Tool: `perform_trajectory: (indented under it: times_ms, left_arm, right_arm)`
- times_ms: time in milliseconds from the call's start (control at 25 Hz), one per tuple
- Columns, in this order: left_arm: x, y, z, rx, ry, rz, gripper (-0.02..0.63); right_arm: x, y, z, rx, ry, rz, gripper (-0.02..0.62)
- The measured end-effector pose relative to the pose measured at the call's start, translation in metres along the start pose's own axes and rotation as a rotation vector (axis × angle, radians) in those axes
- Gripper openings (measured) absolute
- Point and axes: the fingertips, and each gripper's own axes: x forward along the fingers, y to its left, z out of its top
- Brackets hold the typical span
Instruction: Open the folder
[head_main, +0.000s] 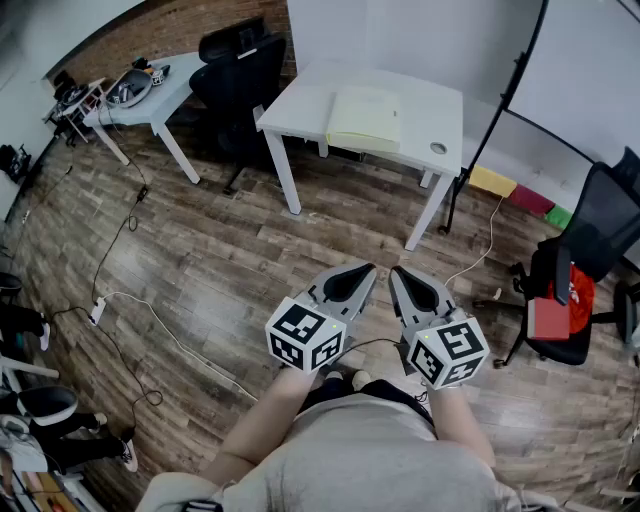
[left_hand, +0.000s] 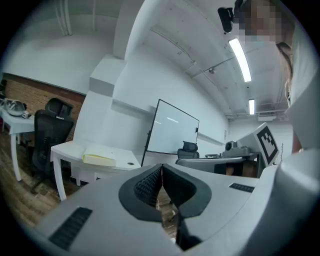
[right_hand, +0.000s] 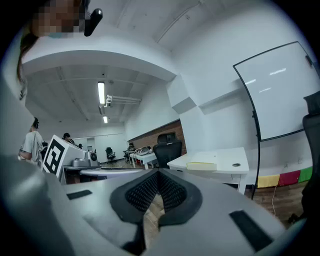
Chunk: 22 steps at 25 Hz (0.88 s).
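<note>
Lying on the white surface (head_main: 440, 110), the pale yellow folder (head_main: 365, 120) is straight ahead, well apart from both grippers, neither clearly nearer. Left gripper (head_main: 362, 272) and right gripper (head_main: 402, 274) fingers pressed together, empty.

1. Folder (head_main: 365, 118): pale yellow.
2. Table (head_main: 300, 100): white.
3. Floor (head_main: 230, 260): brown wood planks.
4. Chair (head_main: 240, 70): black.
5. Left gripper (head_main: 368, 270), right gripper (head_main: 396, 272): grey, with black-and-white square-patterned cubes (head_main: 305, 335).
</note>
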Motion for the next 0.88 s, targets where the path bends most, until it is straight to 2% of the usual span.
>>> perform_trajectory:
  times_ms: [120,320,440,600,880]
  left_arm:
    - [0.003,0.004,0.000,-0.006,0.000,0.012,0.021]
    - [0.004,0.004,-0.006,0.049,0.035,0.009,0.021]
    - [0.004,0.006,-0.005,0.022,0.023,0.018,0.021]
    - [0.009,0.005,-0.005,-0.011,0.009,0.024,0.021]
    - [0.017,0.002,-0.008,-0.014,0.012,0.067,0.021]
  right_arm:
    - [-0.001,-0.003,0.002,0.007,-0.011,-0.012,0.020]
    - [-0.003,0.000,-0.004,0.008,-0.004,-0.017,0.021]
    - [-0.003,-0.002,-0.005,0.015,-0.006,-0.026,0.020]
    - [-0.009,-0.009,0.001,0.059,-0.074,-0.027,0.021]
    - [-0.003,-0.011,-0.010,0.053,-0.006,0.023,0.021]
